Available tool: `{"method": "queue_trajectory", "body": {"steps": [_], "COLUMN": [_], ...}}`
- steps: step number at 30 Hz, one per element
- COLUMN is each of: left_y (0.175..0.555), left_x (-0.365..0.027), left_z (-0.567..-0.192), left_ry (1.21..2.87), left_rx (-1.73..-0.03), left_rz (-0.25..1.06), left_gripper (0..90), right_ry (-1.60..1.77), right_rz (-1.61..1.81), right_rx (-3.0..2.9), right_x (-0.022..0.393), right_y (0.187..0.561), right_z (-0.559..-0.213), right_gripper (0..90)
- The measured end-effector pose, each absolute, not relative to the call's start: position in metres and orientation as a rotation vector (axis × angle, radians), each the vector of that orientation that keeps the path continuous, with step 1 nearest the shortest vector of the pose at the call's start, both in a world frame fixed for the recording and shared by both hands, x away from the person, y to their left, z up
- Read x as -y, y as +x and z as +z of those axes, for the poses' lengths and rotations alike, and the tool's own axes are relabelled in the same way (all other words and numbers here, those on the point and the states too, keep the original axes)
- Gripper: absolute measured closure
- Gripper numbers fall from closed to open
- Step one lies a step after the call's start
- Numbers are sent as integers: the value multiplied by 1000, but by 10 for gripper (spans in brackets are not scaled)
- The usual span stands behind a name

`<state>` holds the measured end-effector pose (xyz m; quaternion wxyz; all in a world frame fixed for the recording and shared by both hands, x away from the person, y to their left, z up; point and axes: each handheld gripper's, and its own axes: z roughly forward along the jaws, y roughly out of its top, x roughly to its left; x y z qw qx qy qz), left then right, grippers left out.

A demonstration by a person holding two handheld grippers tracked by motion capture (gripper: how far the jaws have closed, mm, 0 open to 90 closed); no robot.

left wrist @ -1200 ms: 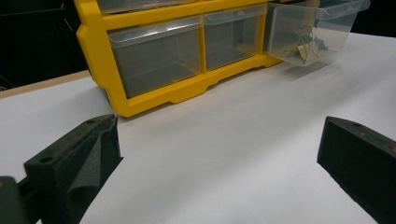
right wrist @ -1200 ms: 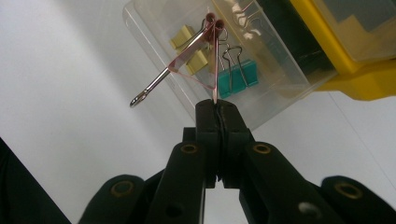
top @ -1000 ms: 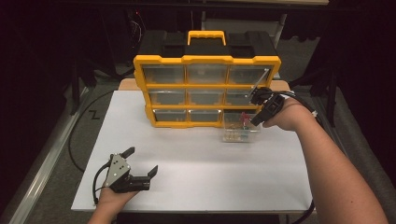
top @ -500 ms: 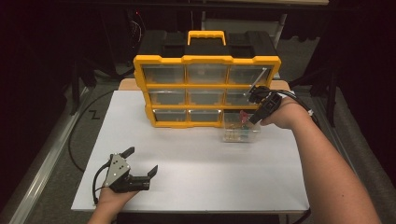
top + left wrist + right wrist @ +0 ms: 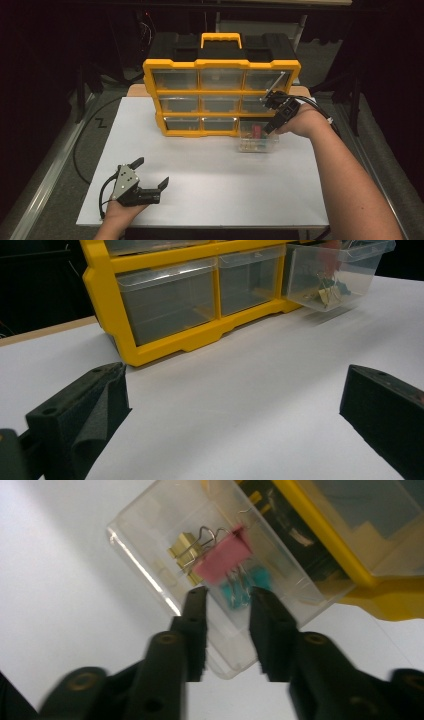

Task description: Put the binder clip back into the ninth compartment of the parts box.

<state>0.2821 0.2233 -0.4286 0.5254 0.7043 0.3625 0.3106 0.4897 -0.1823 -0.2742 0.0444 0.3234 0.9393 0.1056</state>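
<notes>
— What does the high view give?
— The right gripper (image 5: 270,114) hangs over a clear drawer (image 5: 258,141) pulled out onto the white table (image 5: 215,165) beside the yellow organizer (image 5: 220,95). The left gripper (image 5: 150,172) rests released, jaws wide.
— The left gripper view?
— Bare table between its spread jaws.
— The right gripper view?
— Jaws just opening, unclenched, above a pink clip (image 5: 222,556); blur hides whether a pad touches it, probably not.

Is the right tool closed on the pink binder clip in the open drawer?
No. In the right gripper view the right tool has its jaws apart above the pink binder clip, which lies in the clear drawer.
</notes>
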Motion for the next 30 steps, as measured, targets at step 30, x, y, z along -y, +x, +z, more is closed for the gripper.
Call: {"method": "queue_trajectory", "body": {"steps": [30], "left_y": [283], "left_x": [-223], "left_z": [-429], "left_ry": [1691], "left_rx": [-874], "left_rz": [738], "left_gripper": [3], "right_ry": [1020], "right_rz": [289], "right_rx": [-2899], "right_x": [229], "right_y": [436], "right_z": [-295], "right_gripper": [463]}}
